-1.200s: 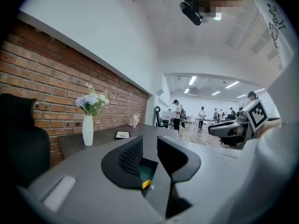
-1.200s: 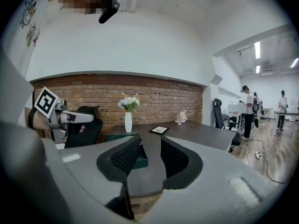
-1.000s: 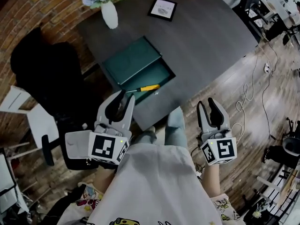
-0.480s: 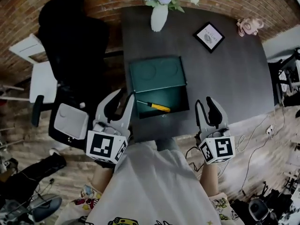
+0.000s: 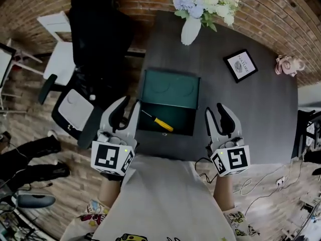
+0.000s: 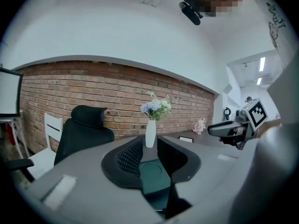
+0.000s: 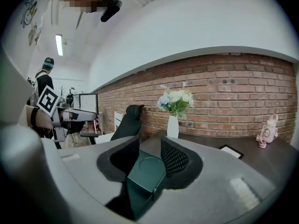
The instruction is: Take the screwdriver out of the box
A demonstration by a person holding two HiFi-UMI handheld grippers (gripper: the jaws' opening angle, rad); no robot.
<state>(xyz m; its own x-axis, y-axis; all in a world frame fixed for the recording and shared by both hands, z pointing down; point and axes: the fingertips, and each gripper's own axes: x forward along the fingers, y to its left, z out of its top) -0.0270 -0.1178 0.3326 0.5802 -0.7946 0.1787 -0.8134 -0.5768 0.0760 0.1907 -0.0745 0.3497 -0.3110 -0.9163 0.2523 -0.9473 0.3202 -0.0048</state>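
The head view alone shows the screwdriver (image 5: 157, 120): yellow handle, lying diagonally in the tray of the open green box (image 5: 183, 117) on the table (image 5: 246, 114). The gripper views show only the box lid beyond the jaws, plus a vase (image 6: 150, 133) against a brick wall. The left gripper (image 5: 131, 103) and right gripper (image 5: 214, 108) are held near level at the table's near edge, flanking the box. Both have jaws spread wide, gripping nothing.
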